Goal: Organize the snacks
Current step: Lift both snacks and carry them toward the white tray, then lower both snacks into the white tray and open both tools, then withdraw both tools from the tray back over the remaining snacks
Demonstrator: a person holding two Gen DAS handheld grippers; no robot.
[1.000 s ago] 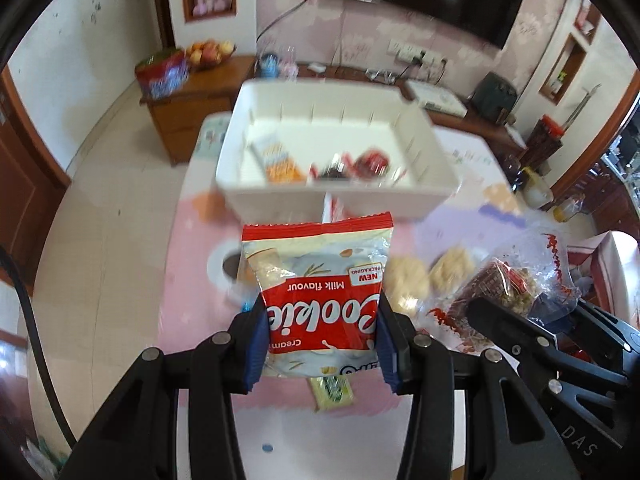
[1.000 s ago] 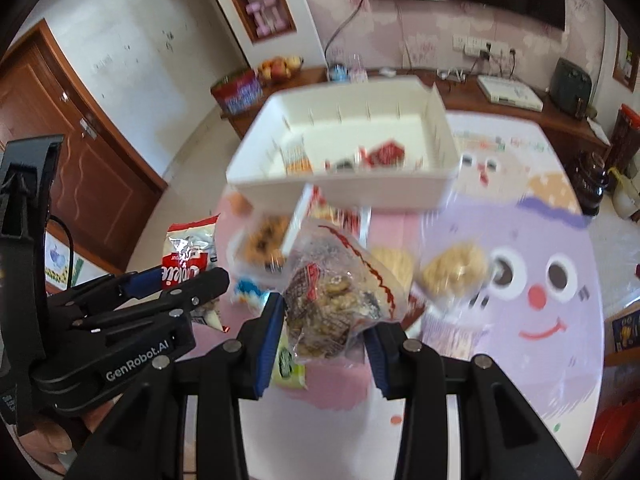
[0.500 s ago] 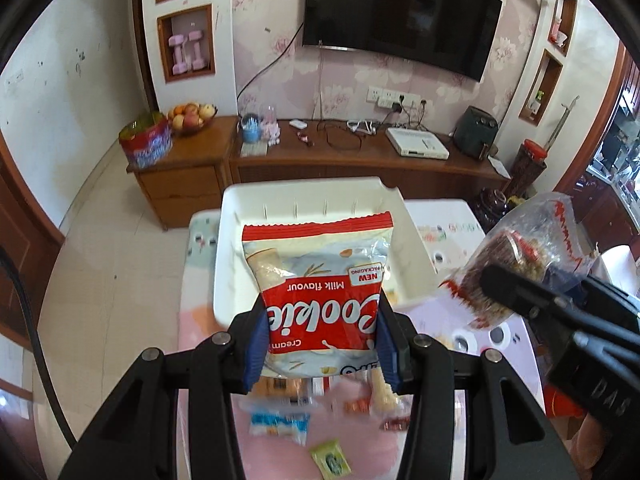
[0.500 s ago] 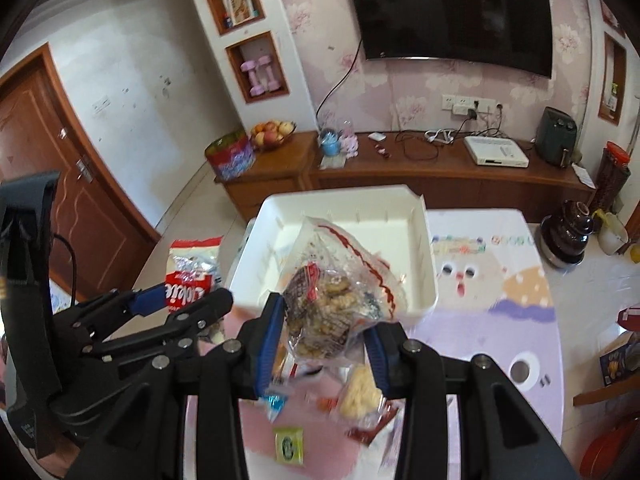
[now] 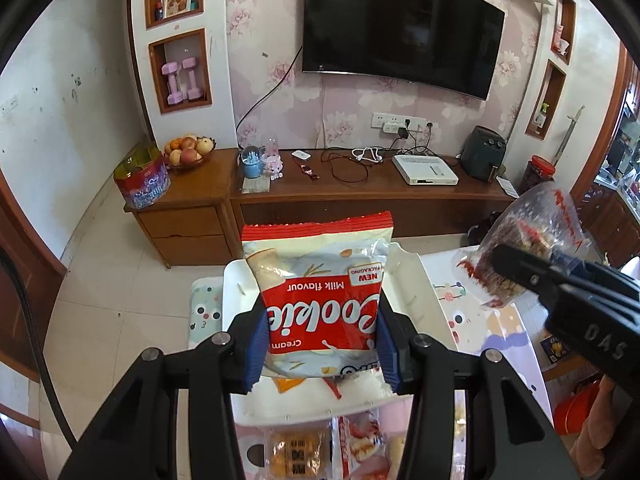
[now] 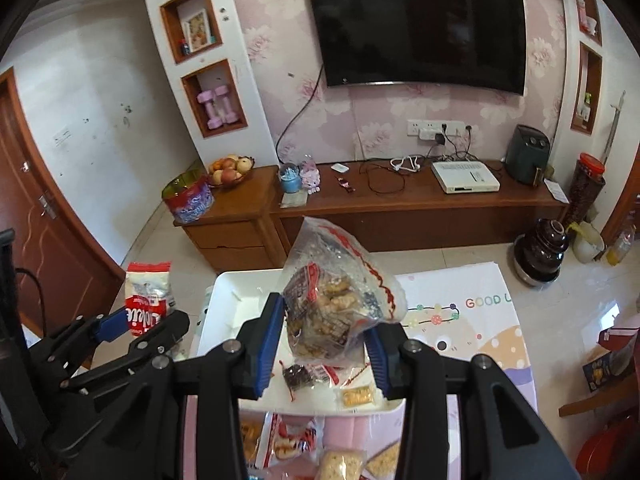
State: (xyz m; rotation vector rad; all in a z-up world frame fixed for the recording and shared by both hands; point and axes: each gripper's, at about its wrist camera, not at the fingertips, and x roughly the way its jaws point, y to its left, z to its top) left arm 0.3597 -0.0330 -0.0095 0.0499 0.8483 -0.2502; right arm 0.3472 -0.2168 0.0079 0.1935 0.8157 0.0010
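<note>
My left gripper (image 5: 320,344) is shut on a red and white cookie packet (image 5: 318,292), held upright above the white plastic bin (image 5: 416,280). In the right wrist view my right gripper (image 6: 320,344) is shut on a clear bag of brown snacks (image 6: 332,312), also hanging over the white bin (image 6: 224,308). A few small wrapped snacks (image 6: 356,394) lie on the bin's floor. Each gripper shows in the other's view: the right gripper's bag (image 5: 524,248) at the right, the left gripper's cookie packet (image 6: 146,300) at the left.
Loose snack packs (image 5: 296,452) lie on the pink patterned tablecloth (image 6: 472,320) in front of the bin. Behind the table stand a wooden TV cabinet (image 5: 360,192), a fruit bowl (image 5: 186,152), a red tin (image 5: 142,184) and a wall television (image 5: 396,28). A dark pot (image 6: 540,248) sits on the floor.
Both grippers rose and moved forward with their packs, from over the loose snacks to above the white bin. The bin now sits lower and nearer in both views.
</note>
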